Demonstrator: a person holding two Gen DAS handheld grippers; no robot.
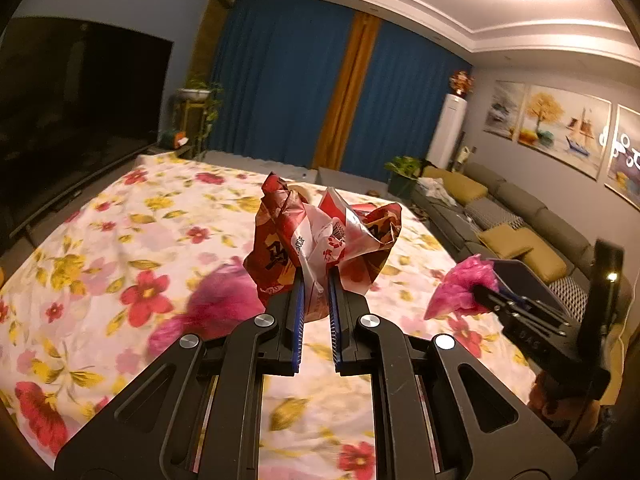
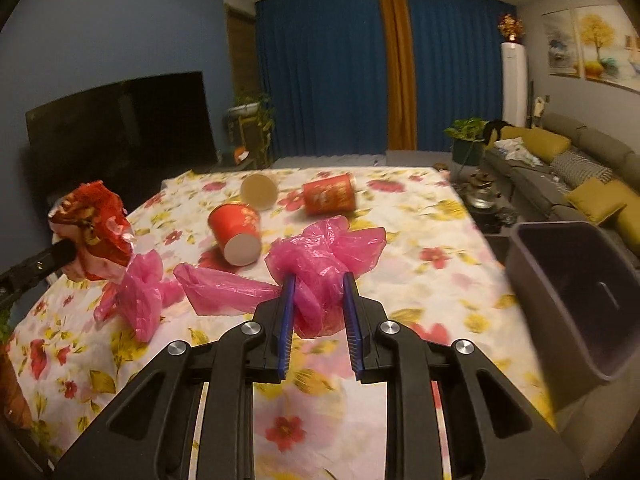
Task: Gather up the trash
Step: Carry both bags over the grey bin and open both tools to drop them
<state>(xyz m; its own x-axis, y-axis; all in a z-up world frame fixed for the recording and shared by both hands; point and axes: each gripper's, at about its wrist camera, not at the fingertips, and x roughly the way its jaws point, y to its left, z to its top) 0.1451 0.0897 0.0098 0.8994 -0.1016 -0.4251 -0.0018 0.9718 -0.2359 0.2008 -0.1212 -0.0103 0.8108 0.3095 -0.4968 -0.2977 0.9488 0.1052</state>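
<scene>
My left gripper (image 1: 316,280) is shut on a crumpled red and white wrapper (image 1: 320,240) and holds it above the floral table (image 1: 120,240). The wrapper also shows at the left of the right wrist view (image 2: 94,228). My right gripper (image 2: 319,284) is shut on a crumpled pink plastic bag (image 2: 324,256), held above the table (image 2: 440,280); it also shows in the left wrist view (image 1: 464,284). More pink plastic (image 2: 224,288) lies on the table, with another piece (image 2: 136,300) to the left. Three red paper cups lie on their sides: one near (image 2: 238,232), one far (image 2: 330,194), one showing its opening (image 2: 260,190).
A dark grey bin (image 2: 576,296) stands at the table's right edge, open side toward me. A TV (image 2: 120,136) is at the left, a sofa (image 2: 580,168) at the right, blue curtains (image 2: 328,72) behind.
</scene>
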